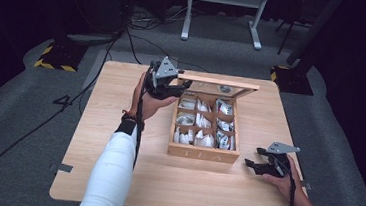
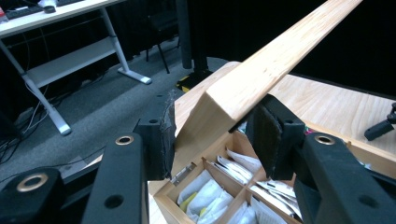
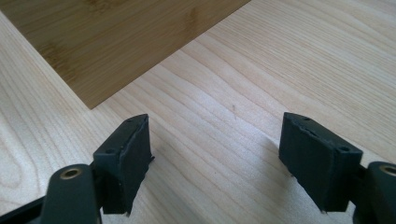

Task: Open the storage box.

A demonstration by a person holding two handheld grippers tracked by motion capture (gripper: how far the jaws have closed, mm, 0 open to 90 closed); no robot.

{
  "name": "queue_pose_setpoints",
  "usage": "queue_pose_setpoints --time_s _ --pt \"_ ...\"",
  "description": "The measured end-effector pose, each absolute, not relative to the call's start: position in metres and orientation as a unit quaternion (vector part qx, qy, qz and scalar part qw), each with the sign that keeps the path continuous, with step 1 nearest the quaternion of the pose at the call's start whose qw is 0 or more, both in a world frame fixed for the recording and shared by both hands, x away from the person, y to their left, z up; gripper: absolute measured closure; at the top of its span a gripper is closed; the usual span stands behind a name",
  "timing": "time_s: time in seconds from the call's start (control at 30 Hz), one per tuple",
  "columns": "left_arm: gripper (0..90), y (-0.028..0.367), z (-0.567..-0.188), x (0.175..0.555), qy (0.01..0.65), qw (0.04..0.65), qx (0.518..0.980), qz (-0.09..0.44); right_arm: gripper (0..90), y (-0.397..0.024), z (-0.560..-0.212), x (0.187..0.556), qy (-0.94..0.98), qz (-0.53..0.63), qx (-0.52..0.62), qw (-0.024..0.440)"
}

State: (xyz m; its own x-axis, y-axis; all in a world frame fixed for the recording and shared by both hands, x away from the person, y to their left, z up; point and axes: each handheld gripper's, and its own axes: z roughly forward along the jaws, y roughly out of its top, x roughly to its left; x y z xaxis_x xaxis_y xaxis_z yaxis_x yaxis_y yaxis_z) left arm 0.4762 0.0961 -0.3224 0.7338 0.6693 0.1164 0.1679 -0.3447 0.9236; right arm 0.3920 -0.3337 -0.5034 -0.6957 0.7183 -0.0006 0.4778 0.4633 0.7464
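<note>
Nine compartments of the tea box [image 1: 203,154] lie exposed, each stuffed with pale sachets [image 1: 203,121], so by my reckoning the work on the lid [image 1: 218,82] is well along, though I cannot judge from this moment alone whether I am lifting it or lowering it. It stands raised at the far side of the box, tilted up over the far row. The box itself sits in the middle of the table [image 1: 114,177], its lettered front wall facing me.

My left gripper [image 2: 212,133] sits at the lid's left corner. In the left gripper view the jaws stand either side of that corner of the wooden frame, the pads [image 2: 267,140] close against it; I judge it a grasp, but there may be a sliver of slack on one side. What is left is to carry the lid to its end position and let go.

My right gripper [image 3: 217,158] rests idle, jaws spread wide and holding nothing, low over the bare tabletop just right of the box's near corner
</note>
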Motion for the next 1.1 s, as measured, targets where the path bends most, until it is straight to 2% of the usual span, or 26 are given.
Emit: queue_pose_setpoints --time_s 1.1 --pt "57.4 0.092 -0.304 0.538 0.319 0.508 0.761 0.249 24.9 -0.334 -0.503 0.392 0.834 0.384 0.367 0.15"
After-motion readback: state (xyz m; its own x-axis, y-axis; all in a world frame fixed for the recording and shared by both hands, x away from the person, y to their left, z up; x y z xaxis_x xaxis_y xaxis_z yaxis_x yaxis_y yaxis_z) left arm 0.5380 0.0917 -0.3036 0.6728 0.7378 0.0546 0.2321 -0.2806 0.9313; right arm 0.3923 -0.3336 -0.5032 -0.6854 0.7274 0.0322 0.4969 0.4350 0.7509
